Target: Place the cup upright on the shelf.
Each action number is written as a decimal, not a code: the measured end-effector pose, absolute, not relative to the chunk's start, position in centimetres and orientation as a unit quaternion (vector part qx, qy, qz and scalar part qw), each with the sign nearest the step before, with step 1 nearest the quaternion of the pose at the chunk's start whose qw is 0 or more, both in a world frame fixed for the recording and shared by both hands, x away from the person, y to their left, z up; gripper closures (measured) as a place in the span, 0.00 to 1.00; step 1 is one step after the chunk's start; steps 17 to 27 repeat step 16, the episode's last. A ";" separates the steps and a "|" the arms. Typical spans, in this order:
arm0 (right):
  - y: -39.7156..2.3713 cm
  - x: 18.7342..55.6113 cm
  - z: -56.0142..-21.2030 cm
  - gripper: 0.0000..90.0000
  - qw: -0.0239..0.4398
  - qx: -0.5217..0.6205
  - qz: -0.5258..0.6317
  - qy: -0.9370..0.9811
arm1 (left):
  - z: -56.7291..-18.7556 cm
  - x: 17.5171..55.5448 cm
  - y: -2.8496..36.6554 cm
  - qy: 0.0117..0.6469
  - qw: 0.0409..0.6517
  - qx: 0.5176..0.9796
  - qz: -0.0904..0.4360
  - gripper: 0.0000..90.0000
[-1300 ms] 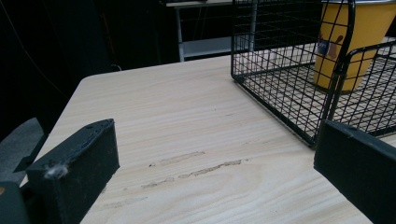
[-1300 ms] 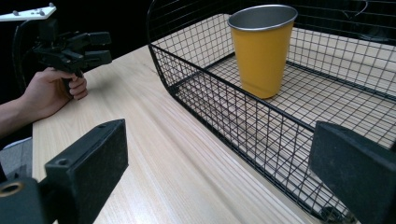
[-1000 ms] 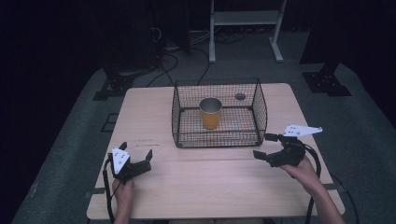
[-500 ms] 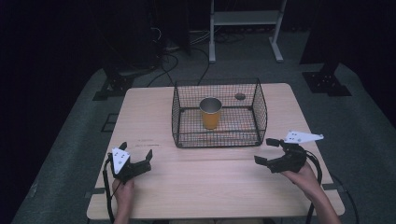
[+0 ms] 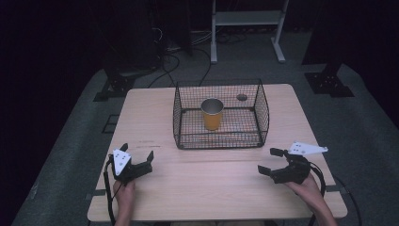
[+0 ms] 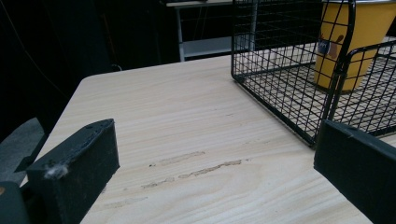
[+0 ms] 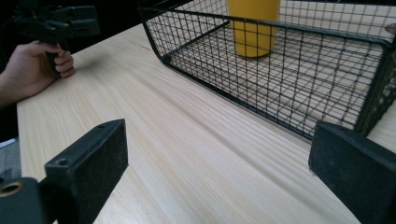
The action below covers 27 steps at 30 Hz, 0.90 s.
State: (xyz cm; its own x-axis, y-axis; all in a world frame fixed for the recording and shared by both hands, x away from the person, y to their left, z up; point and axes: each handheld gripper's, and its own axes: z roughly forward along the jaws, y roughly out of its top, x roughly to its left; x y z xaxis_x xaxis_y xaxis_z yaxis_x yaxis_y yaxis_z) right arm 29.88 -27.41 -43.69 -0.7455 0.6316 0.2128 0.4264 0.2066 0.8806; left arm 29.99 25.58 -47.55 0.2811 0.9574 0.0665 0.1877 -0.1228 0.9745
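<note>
Both grippers rest spread wide at the table's near edge

The yellow cup (image 5: pixel 212 114) stands upright inside the wire basket (image 5: pixel 220 141); left gripper (image 5: pixel 137 158) and right gripper (image 5: pixel 269 161) hold nothing, so reach over the rim from above, not through mesh

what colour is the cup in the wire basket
Yellow-orange, with a metallic rim; the cup shows best in the high view.

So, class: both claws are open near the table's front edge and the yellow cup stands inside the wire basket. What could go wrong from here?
1. The yellow cup is tall and upright; a claw nudging it might tip it.
2. The wire basket walls surround it, so a low sideways reach by the right claw or left claw would likely hit mesh and shove the basket.
</note>
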 end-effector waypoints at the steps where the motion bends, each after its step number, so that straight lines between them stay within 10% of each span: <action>1: -27.5 29.8 -43.8 0.04 0.093 0.346 0.532 0.768 | -47.5 30.0 25.6 0.450 0.486 0.636 0.396 0.00; 27: -29.6 26.5 -45.8 0.05 0.106 0.377 0.546 0.741 | -47.5 30.0 25.6 0.450 0.485 0.636 0.397 0.00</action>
